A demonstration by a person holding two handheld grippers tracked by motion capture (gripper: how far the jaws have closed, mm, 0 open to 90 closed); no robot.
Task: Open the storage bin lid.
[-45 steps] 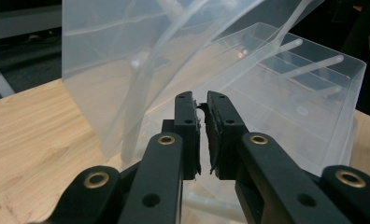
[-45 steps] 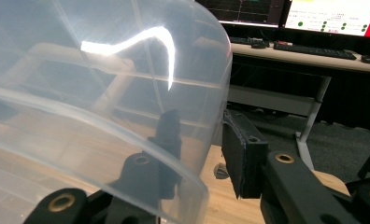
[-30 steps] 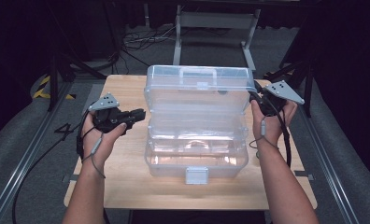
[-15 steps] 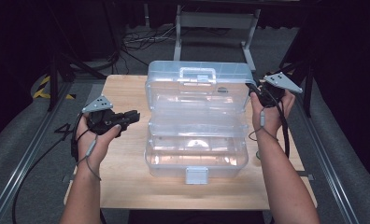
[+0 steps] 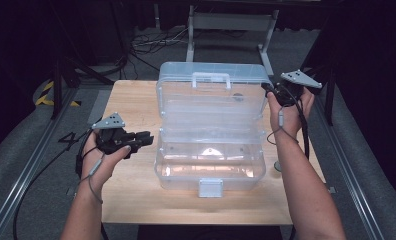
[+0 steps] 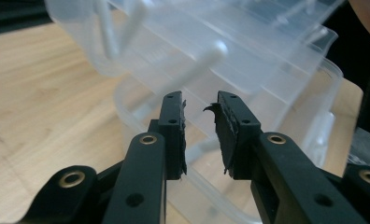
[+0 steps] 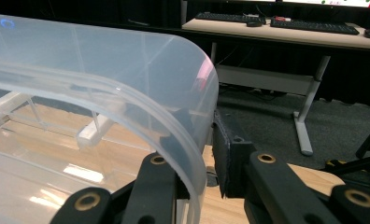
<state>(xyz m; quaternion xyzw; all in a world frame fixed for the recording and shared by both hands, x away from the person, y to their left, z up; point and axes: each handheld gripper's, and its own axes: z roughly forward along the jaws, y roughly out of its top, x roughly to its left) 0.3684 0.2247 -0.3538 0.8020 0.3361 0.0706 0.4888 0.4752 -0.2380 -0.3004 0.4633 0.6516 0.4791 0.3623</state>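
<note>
A clear plastic tiered storage box stands open in the middle of the wooden table (image 5: 131, 100). Its base (image 5: 211, 172) has a front latch (image 5: 210, 187), and its lid (image 5: 211, 100) stands raised at the back, handle on top. My right gripper (image 5: 267, 89) is shut on the lid's right edge; in the right gripper view the curved lid wall (image 7: 127, 74) runs between the jaws of that gripper (image 7: 199, 126). My left gripper (image 5: 148, 137) sits just left of the base. Its jaws have just been opening and stand slightly apart with nothing between them (image 6: 199, 105); the trays (image 6: 248, 56) lie beyond them.
Bare wood lies left of the box and along the front edge. Metal rails (image 5: 31, 165) run along both sides of the table, with cables (image 5: 146, 47) on the dark floor behind. A desk with keyboards (image 7: 309, 25) stands farther back.
The right hand has moved back and slightly up with the lid's edge, and the lid stands more upright. The left gripper's jaws have parted a little; that hand has hardly moved.
</note>
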